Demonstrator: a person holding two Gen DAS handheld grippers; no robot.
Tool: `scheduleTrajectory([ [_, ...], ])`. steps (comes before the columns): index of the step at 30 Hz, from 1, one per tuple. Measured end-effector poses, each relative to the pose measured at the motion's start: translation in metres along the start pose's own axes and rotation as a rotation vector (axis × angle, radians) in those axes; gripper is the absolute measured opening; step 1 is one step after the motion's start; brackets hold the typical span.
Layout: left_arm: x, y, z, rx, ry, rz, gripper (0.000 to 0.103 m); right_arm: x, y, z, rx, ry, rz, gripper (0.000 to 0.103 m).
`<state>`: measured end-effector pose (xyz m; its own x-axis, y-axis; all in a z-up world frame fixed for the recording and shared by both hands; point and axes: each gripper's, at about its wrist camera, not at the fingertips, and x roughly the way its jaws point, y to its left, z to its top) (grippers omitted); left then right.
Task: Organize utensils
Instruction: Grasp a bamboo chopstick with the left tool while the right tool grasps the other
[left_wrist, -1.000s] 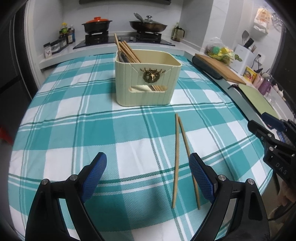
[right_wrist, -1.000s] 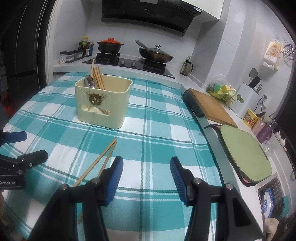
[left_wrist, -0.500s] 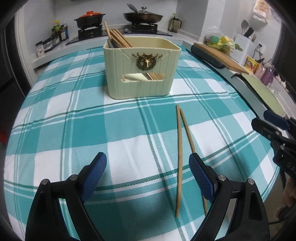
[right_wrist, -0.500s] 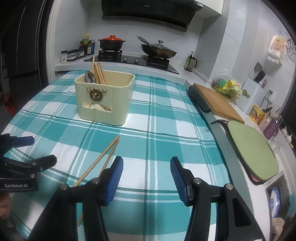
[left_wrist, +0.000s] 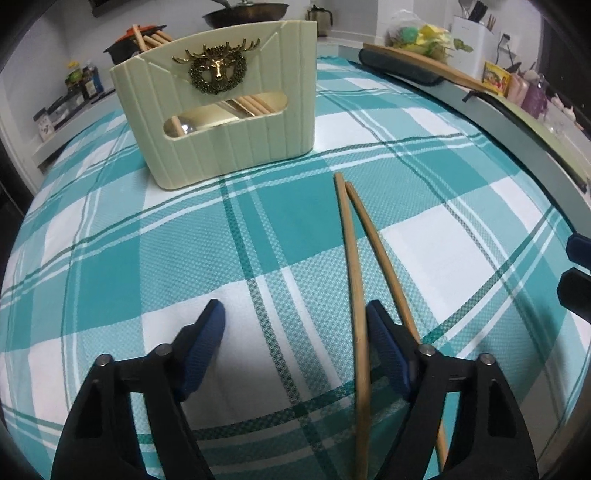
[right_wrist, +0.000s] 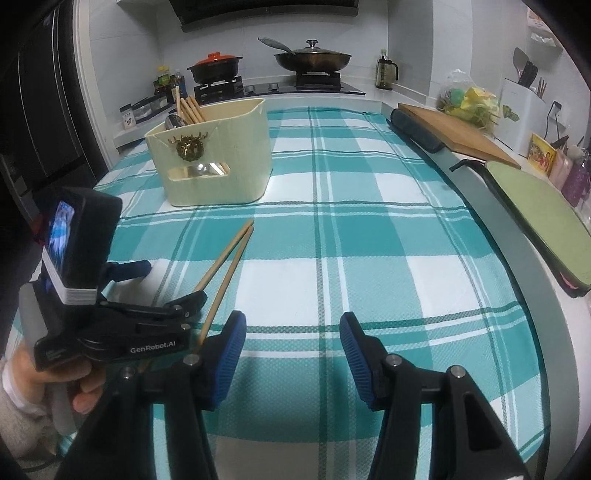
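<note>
Two wooden chopsticks (left_wrist: 349, 240) lie side by side on the teal plaid tablecloth (left_wrist: 110, 280), in front of the cream utensil holder (left_wrist: 236, 140) with several chopsticks and a spoon in it. My left gripper (left_wrist: 294, 310) is low over the cloth with its jaws closing. One chopstick lies between them, close to the right finger (left_wrist: 388, 347); the other runs under that finger. The pads do not press on it. In the right wrist view the left gripper (right_wrist: 166, 282) straddles the chopsticks (right_wrist: 231, 251) short of the holder (right_wrist: 229, 173). My right gripper (right_wrist: 292, 321) hovers open over bare cloth.
A wooden cutting board (right_wrist: 458, 133) and a green board (right_wrist: 535, 206) lie along the counter at the right. Behind the table, the stove carries a pan (right_wrist: 312, 59) and a red-lidded pot (right_wrist: 214, 66). A hand (right_wrist: 85, 387) holds the left gripper.
The left gripper has sunk toward the cloth and moved up to the chopsticks, and its jaws have narrowed, with one chopstick now between them. The right gripper has come down a little.
</note>
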<state>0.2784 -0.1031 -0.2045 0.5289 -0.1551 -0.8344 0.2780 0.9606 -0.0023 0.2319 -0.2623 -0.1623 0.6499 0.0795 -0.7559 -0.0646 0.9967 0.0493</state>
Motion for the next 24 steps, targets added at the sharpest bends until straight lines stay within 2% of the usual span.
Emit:
scheduleTrajectory([
  [1, -0.003, 0.003, -0.001, -0.008, -0.010, 0.009, 0.051, 0.000, -0.001, 0.001, 0.004, -0.003, 0.004, 0.054],
  [3, -0.006, 0.011, -0.003, -0.035, -0.011, 0.021, 0.011, 0.000, -0.002, 0.001, 0.009, -0.006, 0.011, 0.054],
  [5, -0.011, 0.024, -0.007, -0.089, -0.005, 0.010, 0.006, 0.003, -0.001, 0.001, 0.009, -0.005, 0.020, 0.054],
  [8, -0.023, 0.043, -0.021, -0.163, -0.005, 0.035, 0.006, 0.008, 0.006, 0.000, 0.004, 0.006, 0.043, 0.053],
  [11, -0.035, 0.054, -0.039, -0.202, 0.007, 0.026, 0.006, 0.018, 0.027, -0.001, -0.038, 0.025, 0.093, 0.052],
  [13, -0.041, 0.058, -0.050, -0.210, 0.017, 0.019, 0.008, 0.028, 0.045, -0.002, -0.081, 0.042, 0.112, 0.052],
  [14, -0.044, 0.059, -0.055, -0.215, 0.022, 0.012, 0.016, 0.035, 0.053, -0.004, -0.100, 0.051, 0.119, 0.053],
  [15, -0.046, 0.061, -0.058, -0.218, 0.026, 0.002, 0.029, 0.041, 0.060, -0.005, -0.116, 0.056, 0.127, 0.052],
  [16, -0.049, 0.062, -0.060, -0.220, 0.031, -0.010, 0.037, 0.047, 0.067, -0.007, -0.131, 0.062, 0.136, 0.052],
  [17, -0.049, 0.062, -0.060, -0.220, 0.036, -0.017, 0.054, 0.053, 0.071, -0.010, -0.143, 0.069, 0.140, 0.052],
  [18, -0.052, 0.064, -0.061, -0.218, 0.039, -0.017, 0.063, 0.060, 0.075, -0.013, -0.159, 0.080, 0.137, 0.052],
  [19, -0.055, 0.066, -0.061, -0.214, 0.039, -0.012, 0.065, 0.066, 0.076, -0.015, -0.169, 0.095, 0.124, 0.050],
  [20, -0.056, 0.068, -0.061, -0.209, 0.039, -0.009, 0.068, 0.070, 0.074, -0.019, -0.176, 0.108, 0.101, 0.039],
  [21, -0.057, 0.070, -0.059, -0.204, 0.042, -0.008, 0.073, 0.068, 0.073, -0.020, -0.193, 0.087, 0.078, 0.034],
  [22, -0.058, 0.073, -0.058, -0.201, 0.046, -0.012, 0.075, 0.067, 0.071, -0.021, -0.216, 0.095, 0.047, 0.034],
  [24, -0.057, 0.079, -0.053, -0.193, 0.054, -0.034, 0.078, 0.064, 0.059, -0.020, -0.194, 0.123, 0.046, 0.034],
])
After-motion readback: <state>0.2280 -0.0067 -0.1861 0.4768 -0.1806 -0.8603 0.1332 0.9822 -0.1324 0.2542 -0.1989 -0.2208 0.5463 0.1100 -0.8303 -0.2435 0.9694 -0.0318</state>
